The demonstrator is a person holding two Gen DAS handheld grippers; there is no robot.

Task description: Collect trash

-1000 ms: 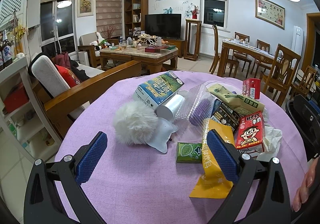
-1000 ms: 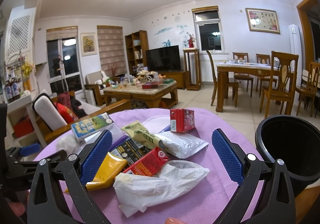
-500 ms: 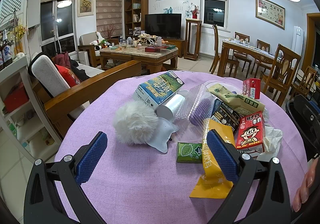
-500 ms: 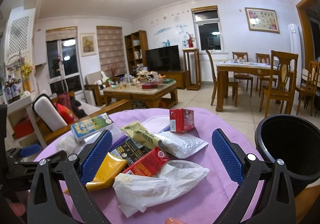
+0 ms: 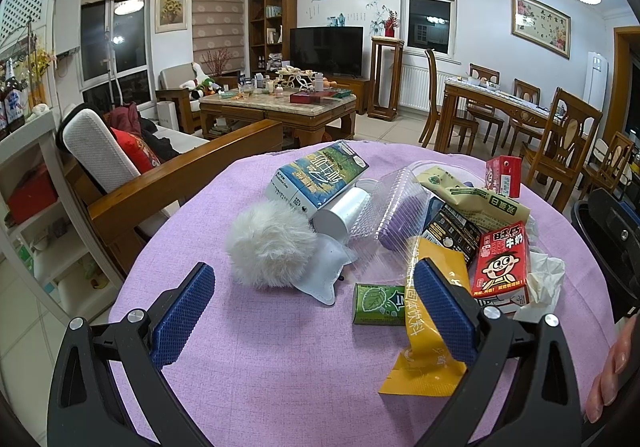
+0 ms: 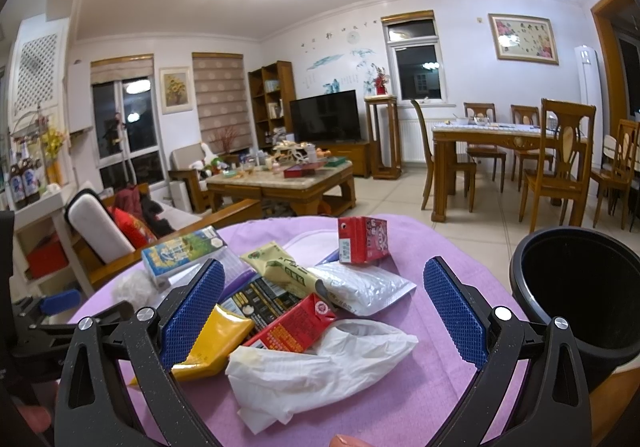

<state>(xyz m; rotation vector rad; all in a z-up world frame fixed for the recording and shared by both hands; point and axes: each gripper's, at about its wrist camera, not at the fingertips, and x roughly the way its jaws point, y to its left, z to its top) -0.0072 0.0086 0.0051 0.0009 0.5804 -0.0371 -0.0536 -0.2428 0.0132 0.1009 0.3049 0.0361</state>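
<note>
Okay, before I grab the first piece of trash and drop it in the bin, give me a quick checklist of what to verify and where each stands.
1. Right gripper jaws wide open, holding nothing: ok.
2. Left gripper jaws wide open, holding nothing: ok.
3. Crumpled white tissue lies nearest the right gripper, on top of the pile, nothing covering it: ok.
4. Black bin stands open-mouthed at the table's right edge, beside the right gripper: ok.
5. Bin has room inside: cannot tell, interior is dark.
6. Red milk carton touches the tissue and might shift when it is lifted: not ok.
</note>
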